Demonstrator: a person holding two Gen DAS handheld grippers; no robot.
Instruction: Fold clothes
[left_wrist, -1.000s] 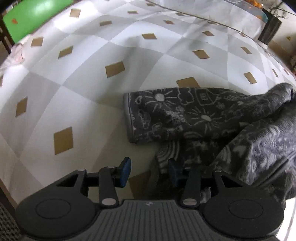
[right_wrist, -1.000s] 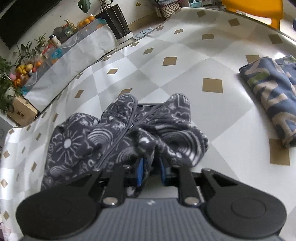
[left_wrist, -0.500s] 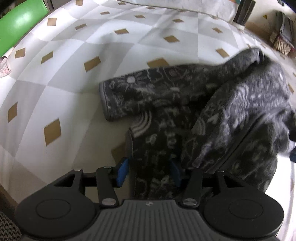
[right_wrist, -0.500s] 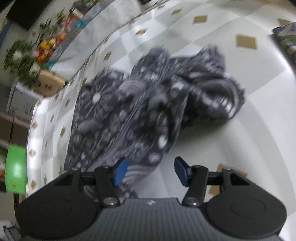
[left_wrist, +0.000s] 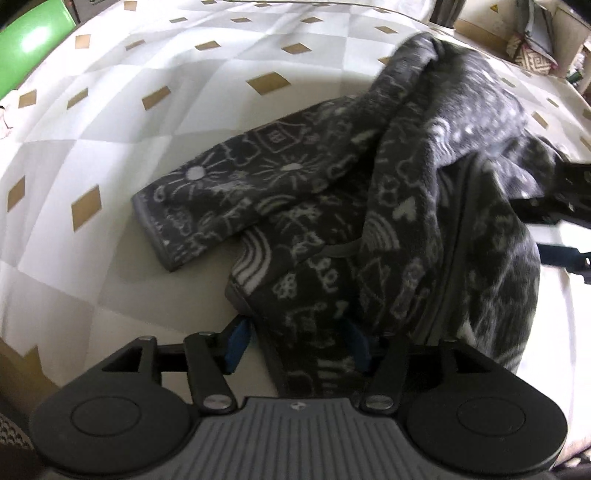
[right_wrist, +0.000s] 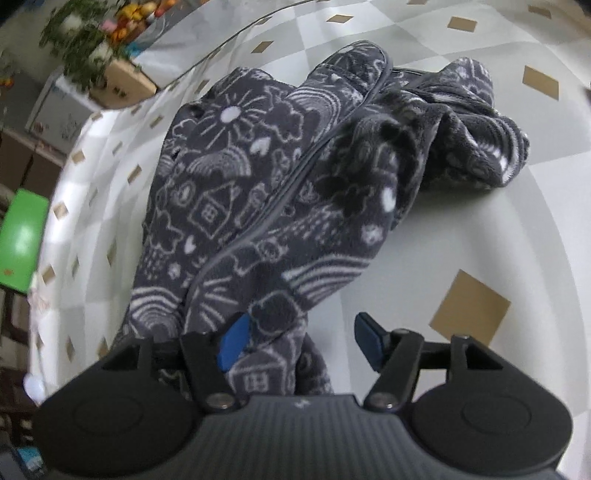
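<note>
Down at the near edge, the left gripper (left_wrist: 297, 341) has its jaws opening, blue pads standing either side of the hem of the dark fleece garment (left_wrist: 388, 206). Fabric lies between them, but neither pad looks pressed into it, so this reads as lining up over the hem rather than a hold. The right gripper (right_wrist: 301, 338) is opening too: its left-hand pad sits against a fold of the same garment, while the other pad stands clear over bare tablecloth (right_wrist: 461, 229), with nothing pinched.

The garment itself lies heaped in the middle of the checked cloth, grey with white doodles of houses, suns and rainbows. A zip seam (right_wrist: 280, 199) runs up its middle away from the right gripper, which suggests a jacket lying front-up. Beyond the left gripper, one sleeve (left_wrist: 229, 199) sticks out flat to the garment's side, cuff end square on the cloth. The far part is bunched high and rumpled, so it likely needs spreading before any fold holds.

Past the garment's far edge, a potted plant (right_wrist: 74, 40) and a cardboard box (right_wrist: 122, 83) sit off the table, with something green (right_wrist: 22, 240) off to the garment's side.
</note>
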